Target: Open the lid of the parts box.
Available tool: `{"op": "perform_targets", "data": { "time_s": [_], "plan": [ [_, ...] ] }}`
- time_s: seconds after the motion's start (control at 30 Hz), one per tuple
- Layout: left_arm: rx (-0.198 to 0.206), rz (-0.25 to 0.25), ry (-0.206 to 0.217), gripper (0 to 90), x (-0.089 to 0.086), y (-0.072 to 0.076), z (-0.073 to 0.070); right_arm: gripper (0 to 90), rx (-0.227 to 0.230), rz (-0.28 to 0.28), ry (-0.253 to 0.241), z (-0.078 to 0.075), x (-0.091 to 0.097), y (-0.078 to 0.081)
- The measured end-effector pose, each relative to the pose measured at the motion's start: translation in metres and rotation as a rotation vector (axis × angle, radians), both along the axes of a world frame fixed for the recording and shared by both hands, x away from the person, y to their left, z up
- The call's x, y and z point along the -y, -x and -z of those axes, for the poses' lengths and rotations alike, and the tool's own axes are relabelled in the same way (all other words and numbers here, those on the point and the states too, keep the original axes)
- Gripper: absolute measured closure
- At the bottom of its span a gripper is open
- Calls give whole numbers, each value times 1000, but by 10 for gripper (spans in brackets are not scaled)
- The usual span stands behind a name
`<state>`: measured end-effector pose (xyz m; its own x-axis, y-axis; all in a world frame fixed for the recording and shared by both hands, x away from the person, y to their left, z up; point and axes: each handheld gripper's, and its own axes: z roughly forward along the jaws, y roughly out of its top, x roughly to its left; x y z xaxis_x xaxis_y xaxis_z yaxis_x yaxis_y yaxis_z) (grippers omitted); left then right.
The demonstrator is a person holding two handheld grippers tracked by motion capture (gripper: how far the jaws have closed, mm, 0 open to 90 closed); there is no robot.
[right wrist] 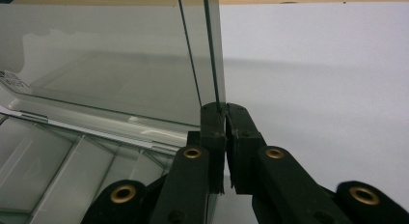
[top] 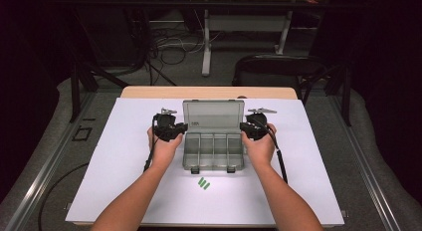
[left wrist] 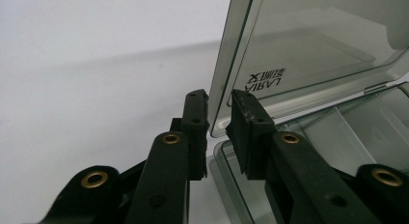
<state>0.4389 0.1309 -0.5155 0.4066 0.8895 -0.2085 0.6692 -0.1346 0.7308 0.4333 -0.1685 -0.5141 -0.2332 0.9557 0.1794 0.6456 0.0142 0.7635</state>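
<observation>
Dark floor, loose cables and a black chair (top: 278, 66) fill the upper part of the high view, and below them a white sheet (top: 124, 166) covers the table. At the centre of that frame stands a grey translucent compartment box (top: 214, 150) with its lid (top: 213, 116) raised upright at the far edge. Two small green pieces (top: 203, 183) lie on the sheet just below the box, apart from it.

At left of centre the left gripper (top: 183, 127) sits at the lid's left edge, held in the person's left hand (top: 163, 144). In the left gripper view the gripper (left wrist: 219, 110) has its jaws a little apart on either side of the lid's corner (left wrist: 218, 122); a clear gap shows between the pads and the plastic, so nothing is pinched.

At right of centre the right gripper (top: 244, 126) meets the lid's right edge, carried by the right hand (top: 259, 146). In the right gripper view that gripper (right wrist: 225, 110) has its jaws brought together, clamped on the thin edge of the lid (right wrist: 212, 50), which rises straight up from between them. The box's dividers (right wrist: 72, 166) show at the lower left of that frame
</observation>
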Motion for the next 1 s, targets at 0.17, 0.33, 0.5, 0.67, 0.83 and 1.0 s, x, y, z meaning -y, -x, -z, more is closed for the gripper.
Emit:
{"op": "perform_targets", "data": {
  "time_s": [0.17, 0.33, 0.5, 0.67, 0.83, 1.0],
  "plan": [
    [1, -12, 3, 792, 2, -2, 4, 866, 3, 3, 1, 1, -1, -1],
    [7, -20, 3, 820, 5, -3, 7, 867, 9, 3, 11, 1, -1, -1],
    [6, -26, 14, 838, 4, -5, 9, 867, 16, 3, 16, 2, -2, -1],
    [-3, -32, 18, 859, 3, -7, 10, 867, 3, 1, 22, 2, -1, -2],
    [2, -29, 13, 862, 3, -7, 10, 868, 20, 8, 18, 4, -2, -3],
    [2, -32, 14, 864, 3, -8, 12, 868, 25, 12, 19, 5, -2, -4]
  ]
}}
